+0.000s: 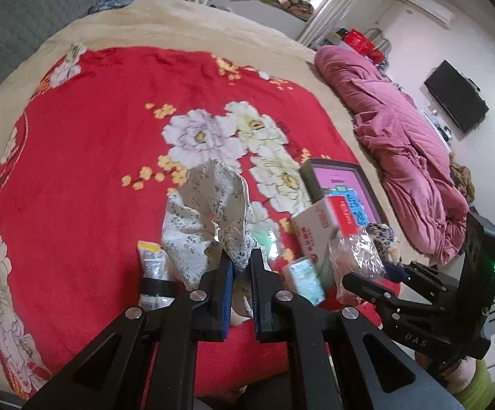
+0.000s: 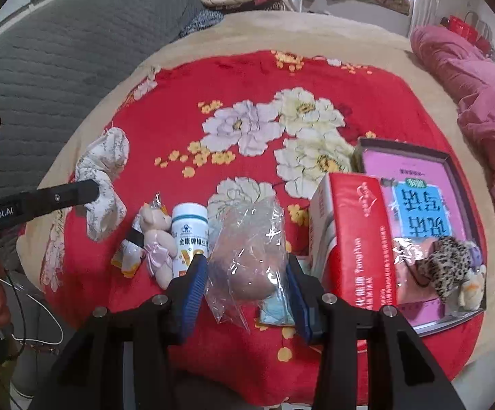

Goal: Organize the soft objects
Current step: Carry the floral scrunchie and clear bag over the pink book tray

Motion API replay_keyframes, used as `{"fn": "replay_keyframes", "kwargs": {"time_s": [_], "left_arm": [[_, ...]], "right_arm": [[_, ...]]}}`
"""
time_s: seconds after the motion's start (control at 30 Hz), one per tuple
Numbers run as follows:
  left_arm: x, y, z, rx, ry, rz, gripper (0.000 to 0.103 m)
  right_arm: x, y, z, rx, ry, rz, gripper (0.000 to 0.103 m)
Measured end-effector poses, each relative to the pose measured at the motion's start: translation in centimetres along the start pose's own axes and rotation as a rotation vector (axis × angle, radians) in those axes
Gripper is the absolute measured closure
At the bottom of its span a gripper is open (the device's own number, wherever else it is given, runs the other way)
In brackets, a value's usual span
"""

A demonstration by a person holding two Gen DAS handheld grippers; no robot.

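Note:
My left gripper (image 1: 240,259) is shut on a white floral cloth (image 1: 210,212), held above the red flowered blanket (image 1: 94,136); the cloth also shows in the right wrist view (image 2: 105,177). My right gripper (image 2: 245,273) is closed around a clear plastic bag with a pink soft item (image 2: 251,256); it shows in the left wrist view too (image 1: 355,256). A small pink teddy bear (image 2: 157,239) lies beside a white bottle (image 2: 190,235). A leopard-print soft toy (image 2: 449,266) rests in the purple box lid (image 2: 452,177).
A red and white carton (image 2: 353,239) stands against the box lid. An orange sachet (image 2: 128,256) lies left of the bear. A pink quilt (image 1: 401,150) is heaped on the right of the bed. A grey headboard (image 2: 59,61) is on the left.

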State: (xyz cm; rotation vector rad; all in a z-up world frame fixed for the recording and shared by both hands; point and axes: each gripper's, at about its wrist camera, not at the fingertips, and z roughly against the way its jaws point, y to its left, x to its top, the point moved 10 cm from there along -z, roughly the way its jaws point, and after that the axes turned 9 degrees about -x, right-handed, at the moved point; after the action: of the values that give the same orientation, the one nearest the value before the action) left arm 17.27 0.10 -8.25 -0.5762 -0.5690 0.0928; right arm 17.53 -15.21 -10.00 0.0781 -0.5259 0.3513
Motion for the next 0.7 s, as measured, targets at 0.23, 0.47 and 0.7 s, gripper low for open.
{"fn": "replay_keyframes", "kwargs": {"time_s": [0.23,0.47,0.7], "left_arm": [[0.5,-4.3,0.5,-0.01,-0.01,-0.064,0.094],[0.9,-9.6,-0.4,-0.04,0.007,-0.142,0.094],[0.7,-15.7,-2.1,-0.077,0.026,-0.228,0.094]], "right_arm": [[1.2,-2.7,3.2,-0.01,-0.065,-0.036,0.057],[1.9,-7.2,6.2,-0.049,-0.118,-0.084,0.057],[2.1,-12.4,9.2,-0.092,-0.174,-0.139,0.057]]}}
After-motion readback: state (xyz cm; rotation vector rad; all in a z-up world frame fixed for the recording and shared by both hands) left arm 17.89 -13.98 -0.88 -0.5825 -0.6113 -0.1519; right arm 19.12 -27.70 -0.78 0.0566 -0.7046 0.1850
